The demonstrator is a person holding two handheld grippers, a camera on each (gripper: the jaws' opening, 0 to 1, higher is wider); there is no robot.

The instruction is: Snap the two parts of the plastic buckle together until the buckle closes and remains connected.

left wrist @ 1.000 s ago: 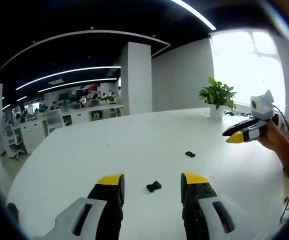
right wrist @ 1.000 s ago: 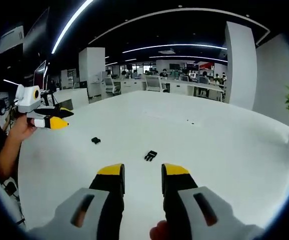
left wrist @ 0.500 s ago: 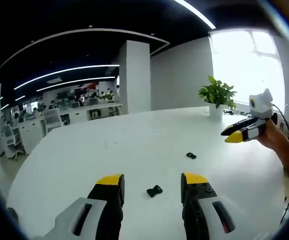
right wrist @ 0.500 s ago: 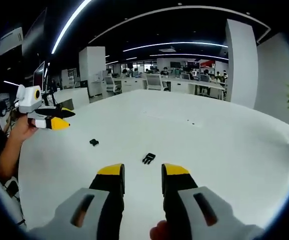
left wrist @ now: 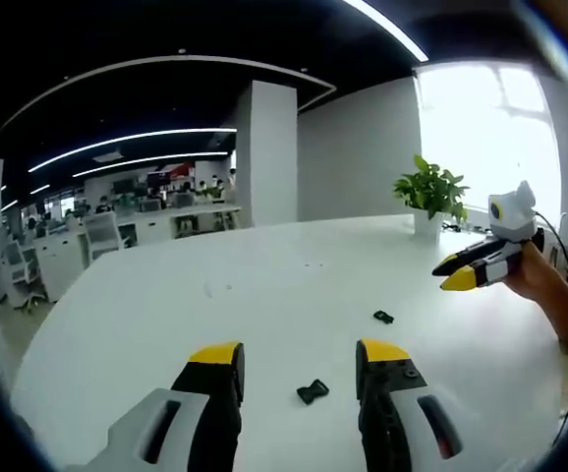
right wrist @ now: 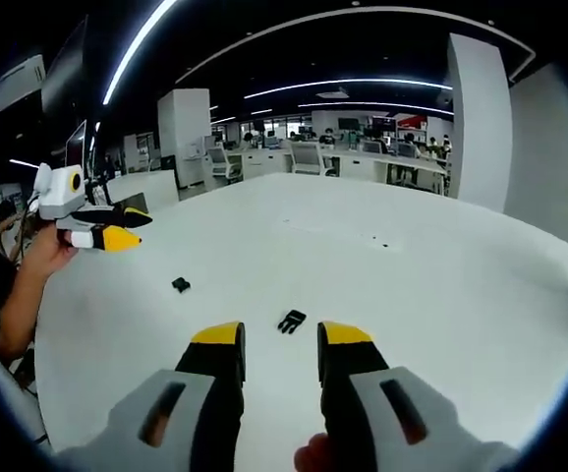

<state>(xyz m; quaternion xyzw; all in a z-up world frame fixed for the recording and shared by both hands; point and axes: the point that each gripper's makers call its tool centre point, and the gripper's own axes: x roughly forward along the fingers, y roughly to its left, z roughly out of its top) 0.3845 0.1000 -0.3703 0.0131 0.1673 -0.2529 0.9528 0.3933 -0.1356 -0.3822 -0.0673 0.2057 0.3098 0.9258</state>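
Note:
Two small black buckle parts lie apart on the white table. In the left gripper view one part sits low between the jaws of my left gripper, which is open and holds nothing. The other part lies further off to the right, below my right gripper, which a hand holds above the table. In the right gripper view the pronged part lies just beyond my open right gripper. The second part rests to the left, under the hand-held left gripper.
A potted plant stands at the table's far edge by a bright window. A white pillar and rows of office desks with people lie beyond. A person's arm reaches in from the left.
Both views have shifted forward and down toward the table. Each buckle part now sits lower and closer to the jaws in its view. Neither part has moved on the table.

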